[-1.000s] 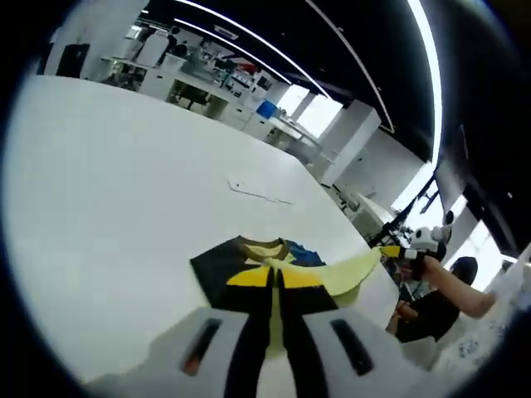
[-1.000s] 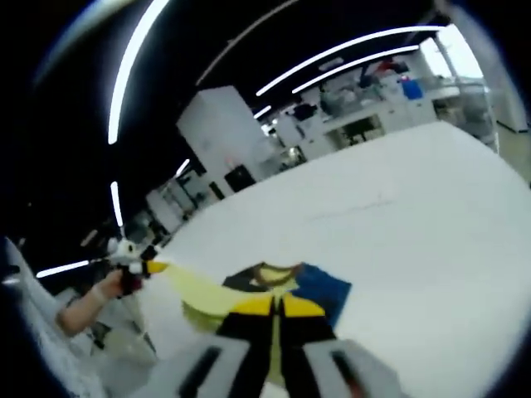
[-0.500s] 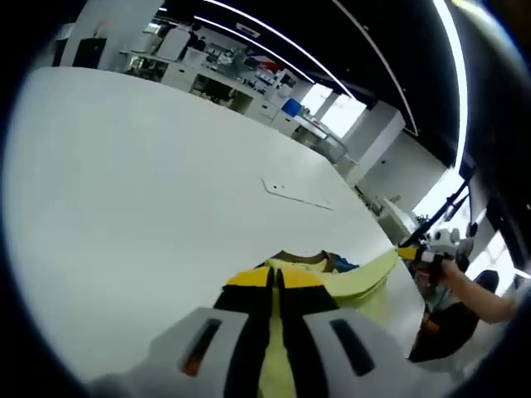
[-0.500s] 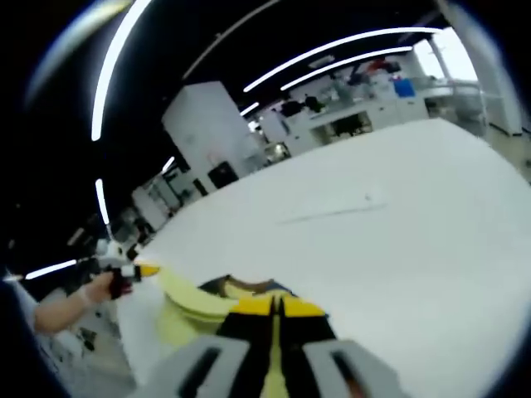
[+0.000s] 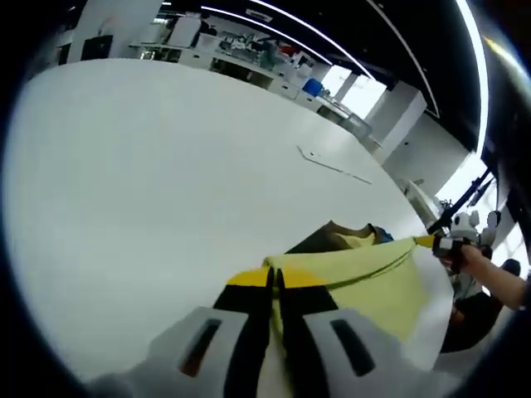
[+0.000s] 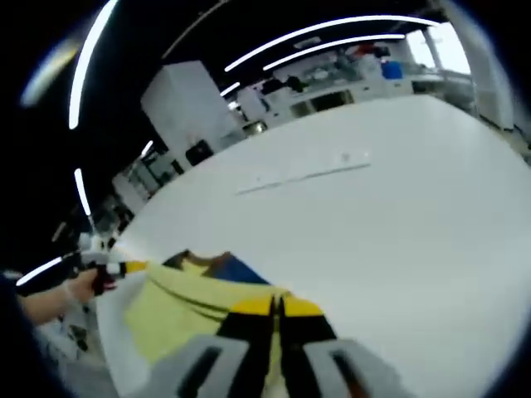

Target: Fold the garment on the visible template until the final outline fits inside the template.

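In the left gripper view, the left hand-held gripper (image 5: 275,286) rises from the bottom centre, its jaws pressed together on the near edge of the yellow garment (image 5: 365,278). The cloth stretches taut from there to the right side of the frame, where the right hand-held gripper (image 5: 427,242) pinches its far corner; a hand (image 5: 469,257) holds that tool at the right edge. Behind the yellow fabric, a dark and blue patch (image 5: 336,238) peeks out just above it, resting on the white desk (image 5: 141,166). A thin strip (image 5: 332,164) lies on the desk well apart, in the upper right.

In the right gripper view, the right hand-held gripper (image 6: 278,311) sits at bottom centre, clamped on the garment (image 6: 178,298), which spreads to the lower left. The left hand-held gripper (image 6: 124,267) grips its other corner at the left edge. The desk (image 6: 390,215) spans the right of the frame.
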### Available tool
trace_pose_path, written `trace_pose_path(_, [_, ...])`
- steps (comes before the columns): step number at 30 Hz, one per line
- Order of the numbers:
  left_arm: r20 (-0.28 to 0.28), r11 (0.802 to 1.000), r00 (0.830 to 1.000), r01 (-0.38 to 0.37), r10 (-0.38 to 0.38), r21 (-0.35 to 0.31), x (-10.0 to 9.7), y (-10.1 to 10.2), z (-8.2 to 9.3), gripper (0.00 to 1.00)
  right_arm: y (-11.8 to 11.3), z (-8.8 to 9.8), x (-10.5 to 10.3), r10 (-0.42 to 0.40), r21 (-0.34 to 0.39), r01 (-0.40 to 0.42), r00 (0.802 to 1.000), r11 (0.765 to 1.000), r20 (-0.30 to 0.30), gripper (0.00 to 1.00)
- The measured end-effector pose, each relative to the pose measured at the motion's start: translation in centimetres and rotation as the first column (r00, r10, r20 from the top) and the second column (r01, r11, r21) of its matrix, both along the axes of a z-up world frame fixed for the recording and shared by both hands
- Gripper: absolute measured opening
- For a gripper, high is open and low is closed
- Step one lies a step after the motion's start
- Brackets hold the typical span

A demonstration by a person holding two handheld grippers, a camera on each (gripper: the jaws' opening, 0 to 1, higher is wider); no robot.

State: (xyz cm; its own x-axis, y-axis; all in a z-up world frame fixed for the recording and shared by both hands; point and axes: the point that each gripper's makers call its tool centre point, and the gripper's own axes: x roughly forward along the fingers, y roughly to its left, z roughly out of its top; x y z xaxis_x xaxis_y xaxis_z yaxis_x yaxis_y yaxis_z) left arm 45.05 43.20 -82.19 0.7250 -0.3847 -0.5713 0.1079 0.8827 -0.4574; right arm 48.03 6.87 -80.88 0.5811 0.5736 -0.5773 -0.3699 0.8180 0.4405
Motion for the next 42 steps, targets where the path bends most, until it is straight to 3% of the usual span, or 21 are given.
trace_pose_path(12, [0.056, 0.998, 0.997, 0.059, -0.060, 0.029, -0.6, -0.5, 0.8, 0.00, -0.1, 0.4, -0.5, 0.014, -0.007, -0.014, 1.000, 1.000, 0.013, 0.00])
trace_pose_path(17, [0.090, 0.996, 0.993, 0.071, -0.076, 0.050, -0.7, -0.4, 1.7, 0.08, -0.3, 0.9, -0.9, 0.019, -0.011, -0.019, 0.999, 1.000, 0.028, 0.15])
trace_pose_path(22, [0.135, 0.992, 0.984, 0.110, -0.118, 0.067, -1.3, -0.7, 2.7, 0.31, -0.2, 1.4, -1.9, 0.077, -0.028, -0.075, 0.995, 0.997, 0.066, 0.37])
trace_pose_path(26, [0.174, 0.986, 0.970, 0.159, -0.167, 0.060, -2.2, -1.8, 4.0, 0.65, -0.4, 1.2, -2.6, 0.130, -0.063, -0.125, 0.988, 0.990, 0.080, 0.64])
trace_pose_path(29, [0.185, 0.977, 0.960, 0.200, -0.211, 0.079, -2.6, -2.4, 4.4, 0.82, -0.5, 1.1, -3.2, 0.173, -0.089, -0.165, 0.981, 0.982, 0.089, 0.72])
trace_pose_path(34, [0.177, 0.950, 0.935, 0.287, -0.306, 0.126, -3.5, -3.0, 4.3, 0.99, -0.3, 1.0, -3.8, 0.220, -0.117, -0.208, 0.970, 0.971, 0.105, 0.92])
trace_pose_path(36, [0.169, 0.939, 0.926, 0.318, -0.338, 0.132, -3.8, -3.0, 4.1, 0.99, -0.1, 1.1, -3.9, 0.229, -0.110, -0.217, 0.967, 0.970, 0.112, 1.00])
trace_pose_path(42, [0.148, 0.909, 0.899, 0.398, -0.413, 0.122, -5.4, -4.2, 3.9, 0.99, 0.9, 1.4, -5.0, 0.274, -0.117, -0.261, 0.954, 0.958, 0.121, 0.99])
